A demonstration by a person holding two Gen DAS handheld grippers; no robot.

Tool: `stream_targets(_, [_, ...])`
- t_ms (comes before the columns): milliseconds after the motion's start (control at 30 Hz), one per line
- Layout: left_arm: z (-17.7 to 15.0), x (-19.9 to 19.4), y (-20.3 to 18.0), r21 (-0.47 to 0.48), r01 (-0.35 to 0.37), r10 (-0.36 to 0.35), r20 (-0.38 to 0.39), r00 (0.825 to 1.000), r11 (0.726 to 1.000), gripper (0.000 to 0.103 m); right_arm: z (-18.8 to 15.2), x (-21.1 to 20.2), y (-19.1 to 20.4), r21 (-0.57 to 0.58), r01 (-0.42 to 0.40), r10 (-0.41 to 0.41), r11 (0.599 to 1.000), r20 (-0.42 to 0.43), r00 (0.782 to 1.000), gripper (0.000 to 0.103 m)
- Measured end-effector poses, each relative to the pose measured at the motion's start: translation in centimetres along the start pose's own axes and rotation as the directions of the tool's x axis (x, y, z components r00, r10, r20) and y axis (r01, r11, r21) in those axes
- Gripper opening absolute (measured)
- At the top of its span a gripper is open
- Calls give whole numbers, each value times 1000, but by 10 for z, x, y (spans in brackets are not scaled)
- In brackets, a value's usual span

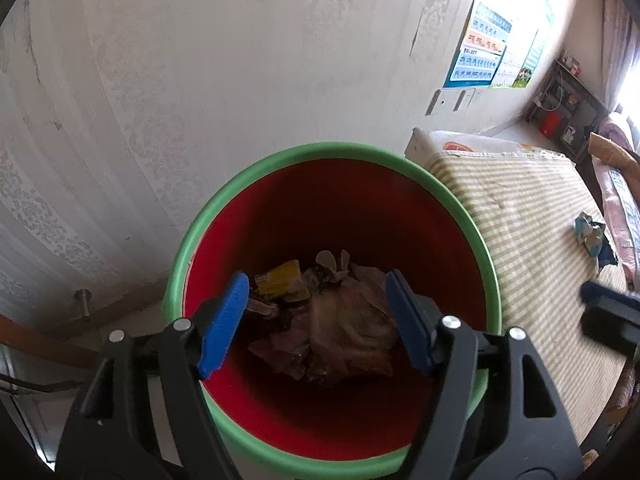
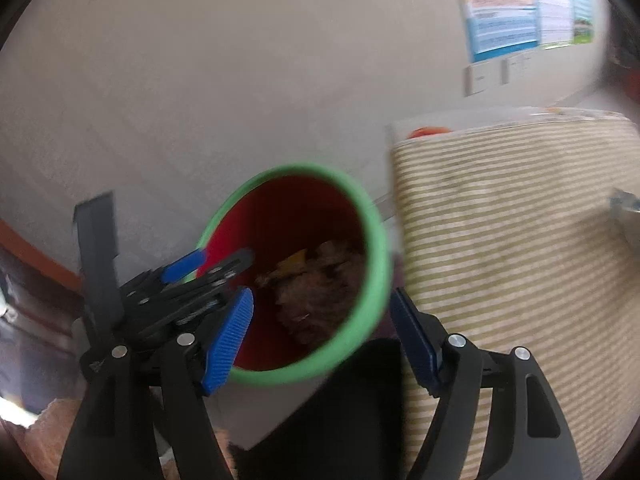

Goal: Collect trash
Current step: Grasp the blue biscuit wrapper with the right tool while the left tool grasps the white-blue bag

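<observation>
Here, a round bin (image 1: 332, 152) sits by the wall. It is smooth plastic, red inside, with a thick green rim. At the bottom lies the trash (image 1: 340, 320): crumpled brown and pink paper, soft and wrinkly, and a flat yellow pack (image 1: 280, 280).

Next to the bin is a bed mat (image 1: 528, 220) with thin green and cream stripes. On the mat, well apart from the bin, lies a crinkled blue and white wrapper (image 1: 592, 236).

The wall (image 1: 200, 80) is pale with a faint leafy pattern. A blue poster (image 1: 480, 48) hangs on it, far to the right, near a bright window. A dark shelf (image 1: 568, 104) stands in the far corner.

The left gripper (image 1: 320, 320) hangs over the bin mouth. Its blue ribbed pads (image 1: 224, 320) are wide apart and hold nothing.

The right gripper (image 2: 320, 340) is just beside the bin, above the near rim. Its pads are wide apart too, with nothing between them. This view is blurry, so I cannot tell if a pad touches the rim. The left gripper shows there as well, reaching into the bin from the left.
</observation>
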State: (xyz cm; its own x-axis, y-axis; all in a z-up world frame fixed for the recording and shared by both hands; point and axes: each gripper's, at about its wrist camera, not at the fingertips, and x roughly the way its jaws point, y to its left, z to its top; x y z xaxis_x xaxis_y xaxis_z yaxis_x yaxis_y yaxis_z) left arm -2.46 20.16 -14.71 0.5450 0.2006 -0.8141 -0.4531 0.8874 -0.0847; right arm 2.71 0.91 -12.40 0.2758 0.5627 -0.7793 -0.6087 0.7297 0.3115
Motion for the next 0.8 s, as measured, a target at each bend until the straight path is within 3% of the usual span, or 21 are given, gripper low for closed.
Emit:
stream_targets(167, [2, -10, -17, 47, -8, 5, 52, 999, 999, 68, 5, -44, -92, 173, 172, -190, 970, 97, 977, 69])
stream_targets(233, [5, -13, -27, 68, -1, -3, 67, 998, 998, 68, 5, -71, -148, 307, 232, -284, 923, 137, 949, 69])
stream_targets(300, [7, -16, -39, 87, 5, -12, 75, 997, 996, 68, 4, -94, -203, 440, 285, -380, 852, 143, 914, 69])
stream_targets(400, [10, -17, -63, 122, 22, -31, 70, 997, 992, 68, 11, -102, -264, 549, 324, -437, 770, 85, 896, 69])
stream_targets(533, [11, -26, -95, 162, 62, -73, 66, 995, 985, 71, 12, -84, -314, 637, 302, -393, 710, 2, 920, 58])
stream_targets(567, [10, -29, -101, 173, 68, -80, 67, 995, 983, 71, 10, -80, -321, 646, 285, -369, 708, -6, 929, 47])
stream_targets(600, [10, -32, -111, 195, 78, -92, 66, 994, 978, 72, 8, -76, -323, 653, 256, -333, 713, -5, 943, 35])
stream_targets(700, [8, -34, -131, 240, 99, -117, 60, 991, 966, 72, -11, -73, -311, 629, 176, -238, 757, 14, 971, 17])
stream_targets(800, [9, -31, -161, 287, 142, -161, 41, 986, 947, 72, -35, -84, -289, 582, 142, -203, 801, 41, 978, 7])
